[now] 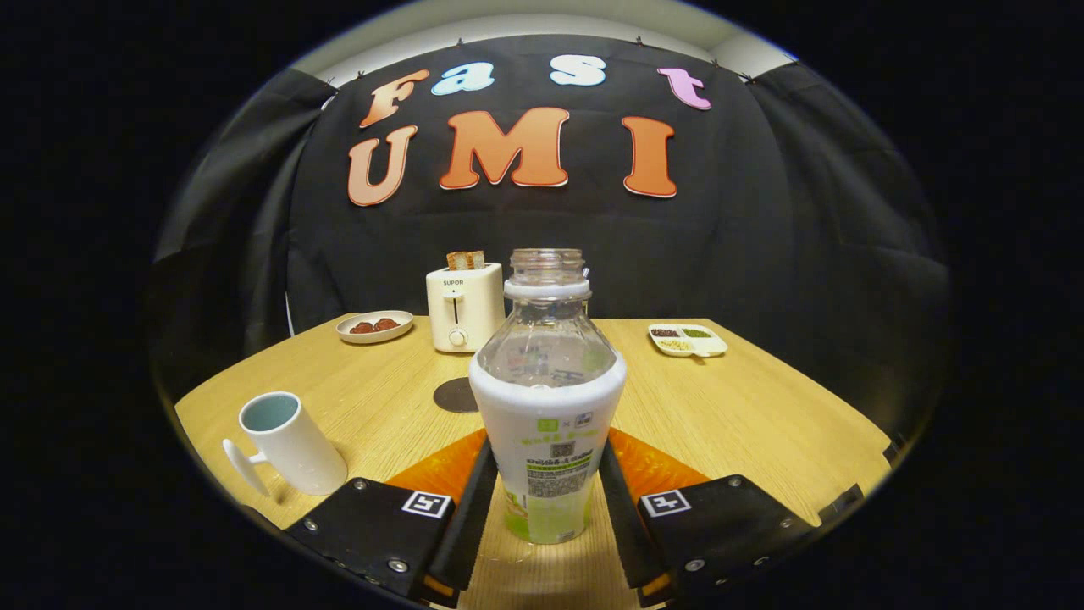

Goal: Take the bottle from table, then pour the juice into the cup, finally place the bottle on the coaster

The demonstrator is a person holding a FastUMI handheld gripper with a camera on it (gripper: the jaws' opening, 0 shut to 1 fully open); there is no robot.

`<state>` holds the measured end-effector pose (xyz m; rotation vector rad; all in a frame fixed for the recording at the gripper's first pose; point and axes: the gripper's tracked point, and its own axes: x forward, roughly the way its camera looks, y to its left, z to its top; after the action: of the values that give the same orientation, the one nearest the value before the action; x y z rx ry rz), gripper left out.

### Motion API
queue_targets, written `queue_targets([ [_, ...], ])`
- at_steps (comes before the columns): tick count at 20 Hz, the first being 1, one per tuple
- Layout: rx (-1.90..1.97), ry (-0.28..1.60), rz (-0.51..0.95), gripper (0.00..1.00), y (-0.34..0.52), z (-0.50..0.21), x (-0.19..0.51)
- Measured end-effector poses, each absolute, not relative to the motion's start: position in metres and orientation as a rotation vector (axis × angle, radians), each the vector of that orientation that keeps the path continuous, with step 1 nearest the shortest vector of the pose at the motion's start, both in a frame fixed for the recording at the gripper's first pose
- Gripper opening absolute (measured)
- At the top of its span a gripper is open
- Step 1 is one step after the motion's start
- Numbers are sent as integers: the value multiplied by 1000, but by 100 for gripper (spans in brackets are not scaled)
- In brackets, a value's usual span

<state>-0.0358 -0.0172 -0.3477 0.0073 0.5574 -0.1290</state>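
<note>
On the left of the wooden surface (728, 415) stands a white mug (288, 443), handle turned outward and mouth open. Farther back sit a small plate (374, 326) of brownish pieces, then a white toaster (465, 307) marked SUPOR with toast in its slot, and just ahead of it a dark round coaster (456, 395). In the middle, the uncapped juice bottle (548, 398) stands upright on the surface between the fingers of the hand-held gripper (548, 500); both fingers lie right against its labelled lower body, so it looks clamped on the bottle (the label's print and code are too small to make out). Pale green juice shows at the bottom. The base seems to rest on the surface, so this appears to be the taking step. Next comes a lift, a carry left to the mug, and a controlled tilt. Far right lies a divided dish (688, 339) of grains.
</note>
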Motion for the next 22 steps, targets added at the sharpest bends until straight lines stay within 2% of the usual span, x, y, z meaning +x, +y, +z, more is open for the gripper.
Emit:
queue_targets([
  [5, -127, 541, -123, 62, -12, -339, -31],
  [22, -927, 317, -53, 62, 34, -296, 9],
])
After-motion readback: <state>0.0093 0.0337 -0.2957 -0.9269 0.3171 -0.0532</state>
